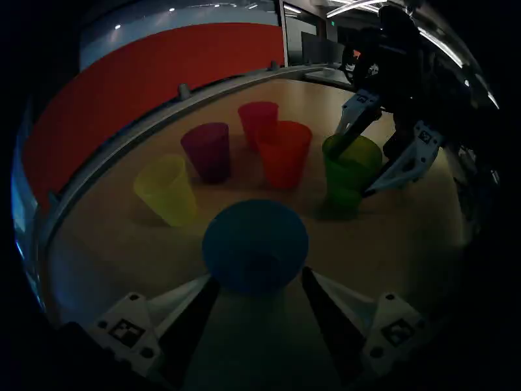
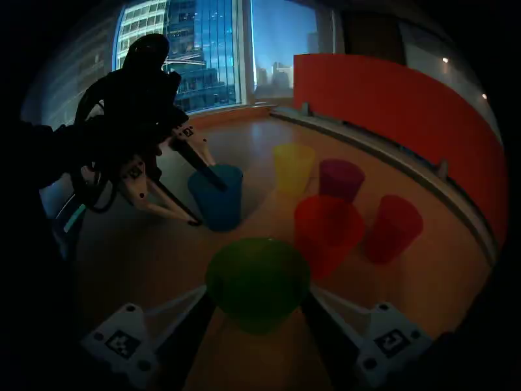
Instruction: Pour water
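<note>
Dim wooden table: blue cup apparently clamped between left fingers, green cup between right fingers.

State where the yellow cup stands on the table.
In the left gripper view, the yellow cup stands at the left end of the cup group, beside the purple cup.

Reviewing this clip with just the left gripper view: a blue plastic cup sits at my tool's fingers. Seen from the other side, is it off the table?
Observer: No. In the right gripper view the translucent blue plastic cup stands upright on the wooden table, the left tool straddling it.
Operator: And the green cup's near side?
Observer: The translucent green plastic cup sits between the fingers of the right tool; whether they press, I can't tell.
Operator: What's behind me?
Observer: Tall windows onto high-rise buildings.
</note>
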